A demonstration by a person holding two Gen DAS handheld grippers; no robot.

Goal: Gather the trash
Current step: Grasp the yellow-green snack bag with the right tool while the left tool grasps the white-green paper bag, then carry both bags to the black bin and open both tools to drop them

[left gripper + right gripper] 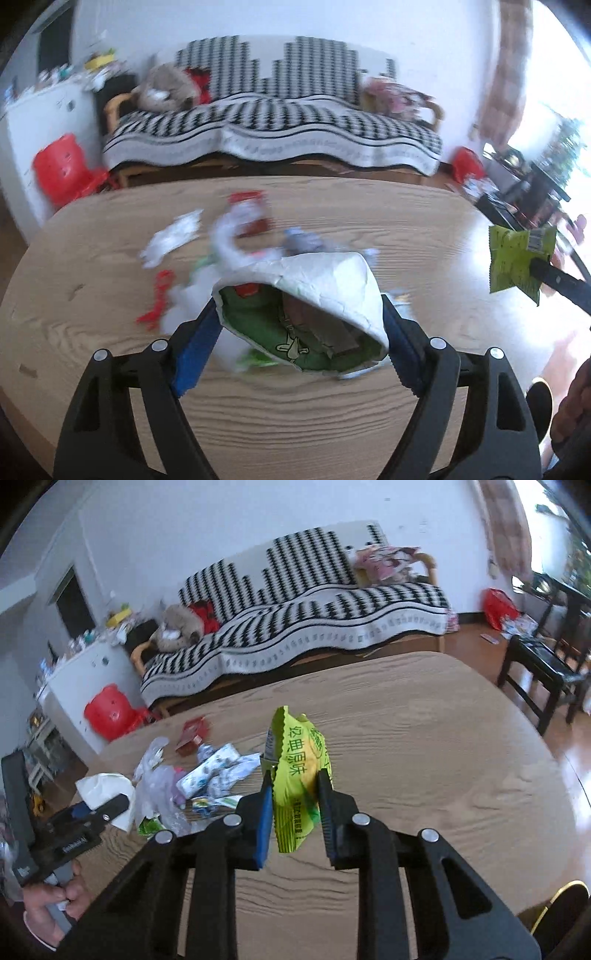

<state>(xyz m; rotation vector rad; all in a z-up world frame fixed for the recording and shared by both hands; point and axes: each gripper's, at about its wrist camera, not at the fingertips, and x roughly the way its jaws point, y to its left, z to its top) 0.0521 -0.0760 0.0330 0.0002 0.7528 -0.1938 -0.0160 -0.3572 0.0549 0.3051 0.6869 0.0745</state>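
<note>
My left gripper (pixel 299 301) is shut on the mouth of a white paper bag (pixel 325 273), held above the wooden table (pixel 295 413). Green and brown wrappers lie inside the bag. My right gripper (pixel 294 775) is shut on a yellow-green snack wrapper (pixel 299 738), lifted clear of the table; the same wrapper (pixel 517 258) shows at the right of the left wrist view. Loose trash lies on the table's left half: a red packet (pixel 192 734), a blue-and-white wrapper (pixel 218 768), clear plastic (pixel 159 782) and white tissue (pixel 173 236). In the right wrist view the left gripper (pixel 99 808) is at lower left.
A black-and-white covered sofa (pixel 295 627) stands behind the table. A red stool (pixel 107 709) sits at the far left by a white cabinet (pixel 74 679). A black chair (pixel 535 664) stands at the right. The table's right half (pixel 443 757) is bare wood.
</note>
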